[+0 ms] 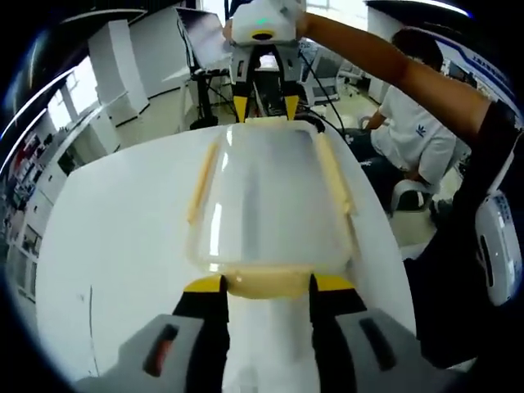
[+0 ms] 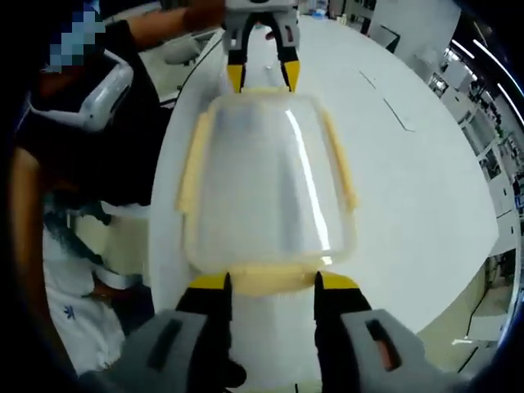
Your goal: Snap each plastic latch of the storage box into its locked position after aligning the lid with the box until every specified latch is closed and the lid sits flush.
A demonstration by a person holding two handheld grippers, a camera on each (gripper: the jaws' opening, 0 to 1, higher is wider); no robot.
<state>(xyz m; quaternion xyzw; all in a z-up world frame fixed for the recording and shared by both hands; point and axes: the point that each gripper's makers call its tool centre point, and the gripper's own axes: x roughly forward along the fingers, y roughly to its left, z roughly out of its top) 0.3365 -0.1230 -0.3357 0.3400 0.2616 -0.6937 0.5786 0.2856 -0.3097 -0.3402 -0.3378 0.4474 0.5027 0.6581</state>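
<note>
A translucent storage box [image 1: 266,196] with its lid on lies lengthwise on the white table [image 1: 106,270]. Pale yellow latches run along both long sides [image 1: 202,184] [image 1: 336,176]. My left gripper [image 1: 268,286] stands open at the near end, its yellow-tipped jaws on either side of the end latch [image 1: 266,280]. At the far end my right gripper [image 1: 266,106] stands open too. In the right gripper view the box [image 2: 266,180] lies the other way round. There the right gripper [image 2: 273,284] straddles its end latch [image 2: 270,278], and the left gripper [image 2: 262,78] is at the far end.
The person's arm [image 1: 385,61] reaches over the far end of the table. A seated person in a white shirt [image 1: 422,139] is close to the table's right edge. White cabinets [image 1: 119,70] and cables stand beyond it. Bare table [image 2: 409,188] flanks the box.
</note>
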